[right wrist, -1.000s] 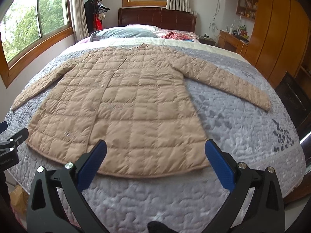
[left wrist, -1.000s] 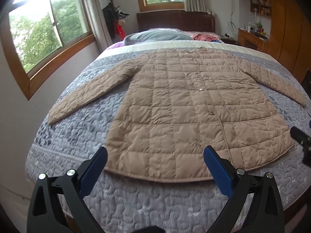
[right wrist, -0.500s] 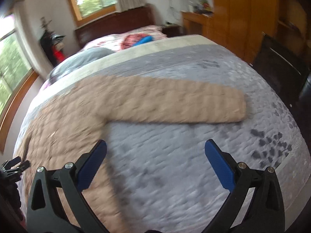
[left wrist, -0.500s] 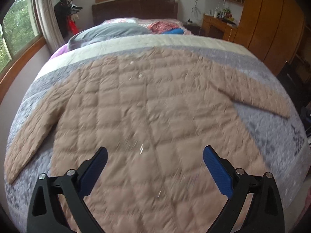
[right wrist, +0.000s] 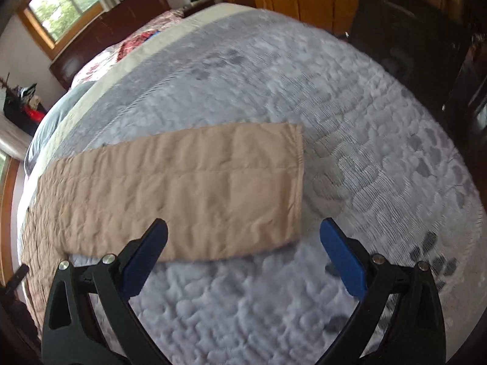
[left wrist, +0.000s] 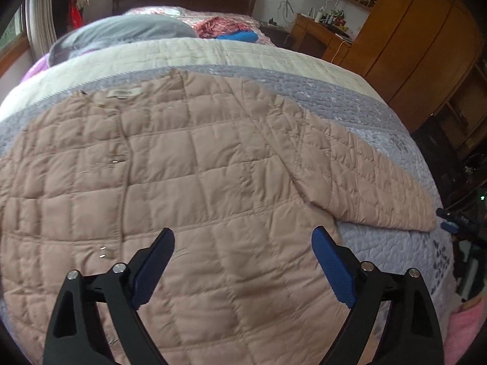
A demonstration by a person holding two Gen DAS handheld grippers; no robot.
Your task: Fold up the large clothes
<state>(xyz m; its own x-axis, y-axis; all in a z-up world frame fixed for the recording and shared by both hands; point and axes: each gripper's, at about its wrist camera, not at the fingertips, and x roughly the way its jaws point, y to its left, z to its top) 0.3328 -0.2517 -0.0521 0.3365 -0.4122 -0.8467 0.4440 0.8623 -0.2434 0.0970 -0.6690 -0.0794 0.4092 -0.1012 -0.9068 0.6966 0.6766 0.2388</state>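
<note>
Tilting steeply down, left gripper [left wrist: 242,238] over coat [left wrist: 188,182] body, fingers spread but just narrowing, nothing between | right gripper [right wrist: 243,231] angled down above sleeve [right wrist: 194,191] cuff, fingers spread, empty | coat flat on bed [right wrist: 350,140]

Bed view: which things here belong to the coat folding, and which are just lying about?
For the job:
tan quilted coat
its sleeve
left gripper, open
right gripper, open

Lying about:
grey pillow
red patterned cloth
blue item
wooden desk
</note>
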